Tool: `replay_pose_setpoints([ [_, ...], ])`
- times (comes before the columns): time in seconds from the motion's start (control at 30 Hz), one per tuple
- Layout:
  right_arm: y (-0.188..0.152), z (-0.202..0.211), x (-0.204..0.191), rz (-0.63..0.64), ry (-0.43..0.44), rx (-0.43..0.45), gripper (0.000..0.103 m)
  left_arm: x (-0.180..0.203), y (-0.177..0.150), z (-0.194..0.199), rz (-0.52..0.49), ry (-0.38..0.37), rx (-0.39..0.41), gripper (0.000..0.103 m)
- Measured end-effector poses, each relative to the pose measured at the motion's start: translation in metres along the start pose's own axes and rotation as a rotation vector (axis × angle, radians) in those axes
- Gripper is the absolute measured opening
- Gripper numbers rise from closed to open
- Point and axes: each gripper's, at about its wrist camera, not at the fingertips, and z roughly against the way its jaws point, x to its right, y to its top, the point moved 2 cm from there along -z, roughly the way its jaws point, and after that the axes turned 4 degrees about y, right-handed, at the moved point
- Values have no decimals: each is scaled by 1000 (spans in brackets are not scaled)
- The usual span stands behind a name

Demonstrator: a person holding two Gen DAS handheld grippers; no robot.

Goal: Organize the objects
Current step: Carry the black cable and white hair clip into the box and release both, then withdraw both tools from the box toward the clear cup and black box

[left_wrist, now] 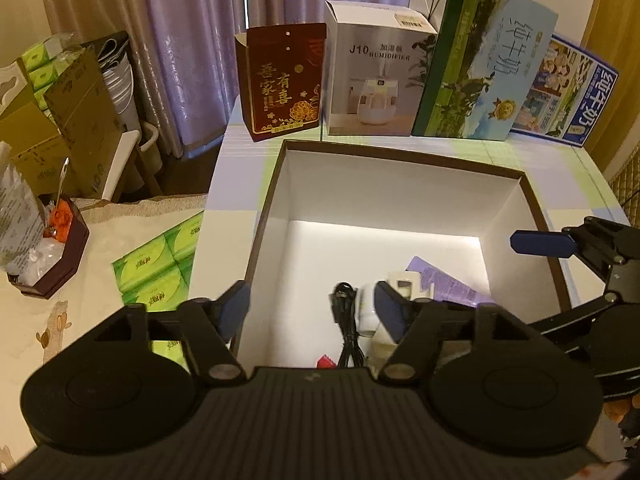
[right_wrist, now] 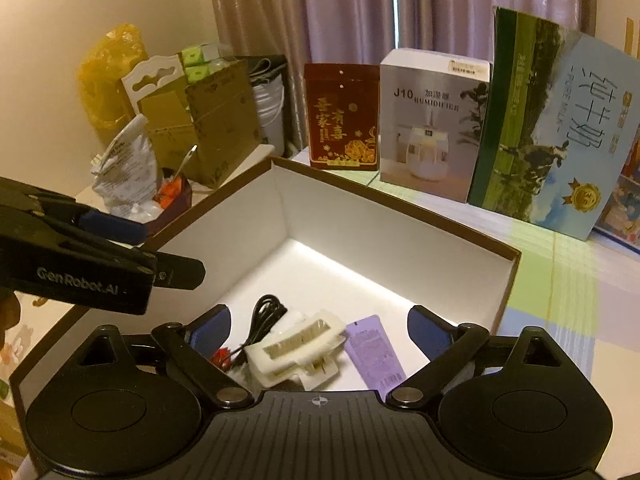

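Overhead, the left tool (left_wrist: 314,306) hangs with its blue-padded fingers spread wide and nothing between them, above the near left part of the open box (left_wrist: 404,192). The right tool (right_wrist: 320,326) hovers just as wide and just as bare over the same box, from the opposite side.

Below them, on the white floor of the box, lie a coiled black cable (right_wrist: 264,316), a cream hair claw clip (right_wrist: 298,346) and a lilac tube (right_wrist: 374,350), the clip between the other two and touching the cable's end. A small red item (right_wrist: 221,357) sits by the cable; what it is cannot be made out.

Beyond the box, on the pastel checked tabletop (right_wrist: 560,280), stand a dark red gift bag (left_wrist: 282,84), a white humidifier box (left_wrist: 374,76) and a tall green-and-blue milk carton box (left_wrist: 484,76) in a row. Green tissue packs (left_wrist: 160,264) lie off to the left of the box.
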Motion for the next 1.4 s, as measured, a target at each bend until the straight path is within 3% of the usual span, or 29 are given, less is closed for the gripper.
replay_pose_setpoints([
  [0.17,-9,18,0,-13,-1,-3,98,2,-8,17,7,1,10,81],
  [0.33,-15,38,-1,-34,-10,7,100,7,-17,36,14,-6,22,84],
  [1.4,-87,150,-21,-145,-20,20,101,52,-108,128,42,-49,1,87],
])
